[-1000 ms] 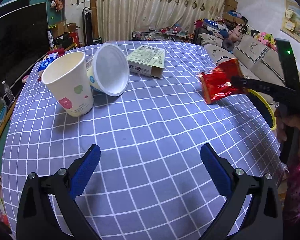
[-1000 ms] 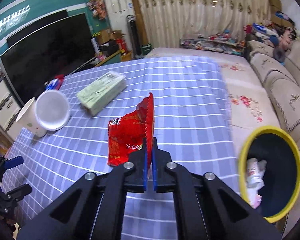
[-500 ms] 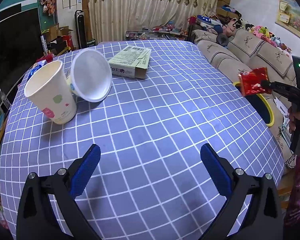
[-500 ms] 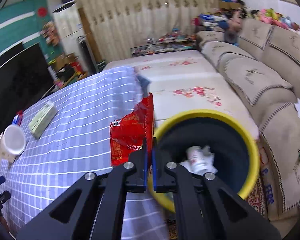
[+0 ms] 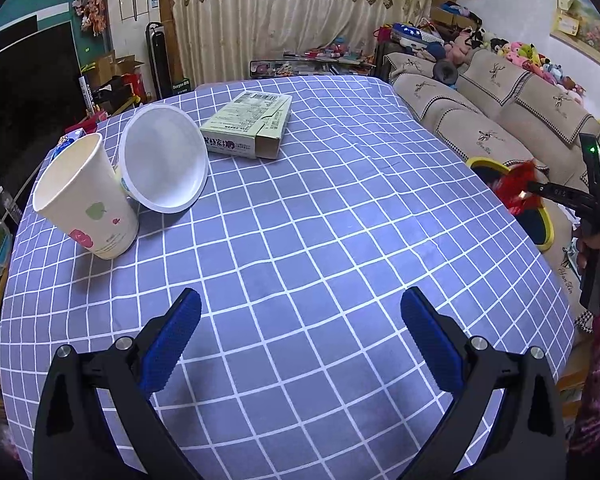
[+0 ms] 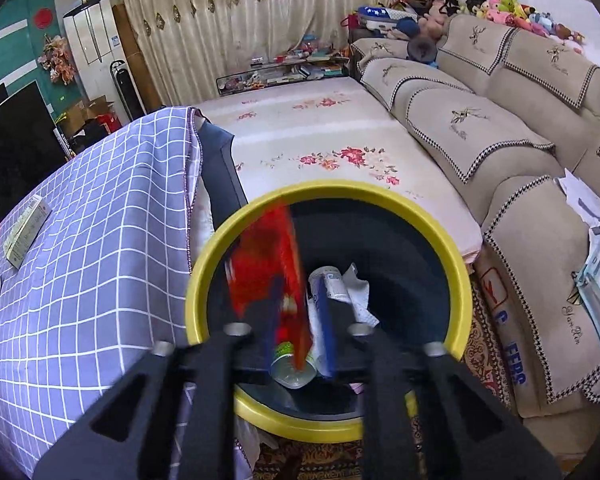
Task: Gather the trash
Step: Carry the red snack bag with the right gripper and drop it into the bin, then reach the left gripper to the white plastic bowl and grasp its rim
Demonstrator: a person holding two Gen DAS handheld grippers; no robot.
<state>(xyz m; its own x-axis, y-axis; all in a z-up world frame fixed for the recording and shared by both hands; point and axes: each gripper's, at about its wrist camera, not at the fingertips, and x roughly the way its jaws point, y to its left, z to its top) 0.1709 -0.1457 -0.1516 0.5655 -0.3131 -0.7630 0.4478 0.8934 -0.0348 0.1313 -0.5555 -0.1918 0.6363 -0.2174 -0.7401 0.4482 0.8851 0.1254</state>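
Right wrist view: your right gripper (image 6: 300,316) has just been opening, red wrapper (image 6: 268,268) loose between its jaws over the yellow bin (image 6: 458,264). Left gripper (image 5: 300,322) gapes empty; paper cup (image 5: 86,204), bowl (image 5: 166,160), carton (image 5: 248,124) remain.

Red wrapper (image 6: 266,264) motion-blurred

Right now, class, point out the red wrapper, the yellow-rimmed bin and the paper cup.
red wrapper (image 6: 266,264): right wrist view, its flat red face.
yellow-rimmed bin (image 6: 458,276): right wrist view, right side of its rim.
paper cup (image 5: 94,208): left wrist view, its outer wall.
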